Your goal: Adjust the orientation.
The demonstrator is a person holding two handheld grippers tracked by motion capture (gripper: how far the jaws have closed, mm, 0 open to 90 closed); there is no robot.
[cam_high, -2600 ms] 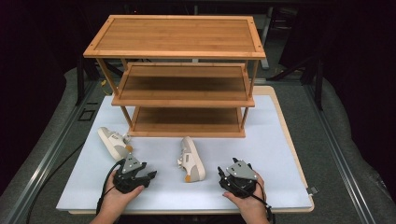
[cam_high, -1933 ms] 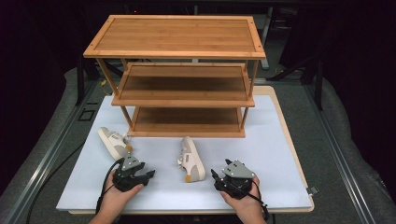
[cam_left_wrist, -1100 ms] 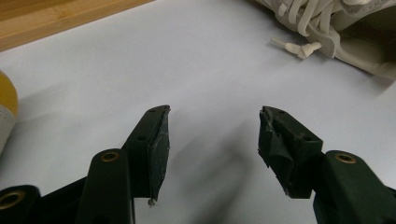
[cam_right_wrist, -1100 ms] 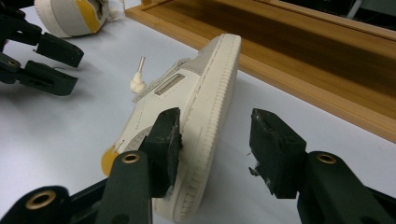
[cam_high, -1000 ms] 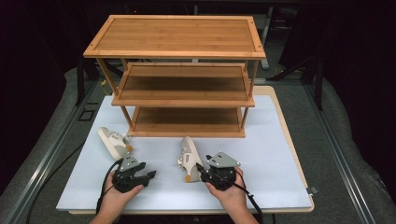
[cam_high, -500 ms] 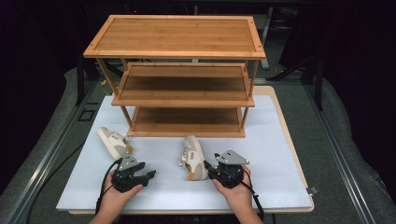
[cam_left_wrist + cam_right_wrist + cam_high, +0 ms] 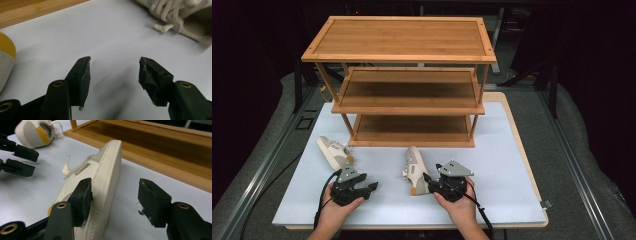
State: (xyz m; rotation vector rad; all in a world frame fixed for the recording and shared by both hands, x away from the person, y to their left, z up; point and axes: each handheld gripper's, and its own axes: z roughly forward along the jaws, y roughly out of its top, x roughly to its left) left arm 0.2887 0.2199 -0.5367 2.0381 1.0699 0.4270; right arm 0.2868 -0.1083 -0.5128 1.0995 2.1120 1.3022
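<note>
A cream sneaker (image 7: 413, 168) lies on its side on the white mat (image 7: 502, 165), its sole facing right. My right gripper (image 7: 428, 180) is open at its heel end. In the right gripper view my right gripper (image 7: 113, 187) straddles the sneaker (image 7: 100, 175): one jaw lies over the upper, the other stands clear of the sole. A second cream sneaker (image 7: 332, 151) with a yellow heel patch lies at the left. My left gripper (image 7: 373, 187) rests open on the mat between the two shoes. In its own view my left gripper (image 7: 113, 62) holds nothing.
A three-tier wooden shoe rack (image 7: 404, 47) stands at the back of the mat, its bottom shelf (image 7: 412, 125) just beyond the shoes. In the right gripper view, the rack's base (image 7: 160, 152) runs close behind the sneaker. Dark floor surrounds the table.
My right gripper has moved left across the mat from the front right to the middle sneaker's heel. The left gripper and both shoes have stayed in place.
</note>
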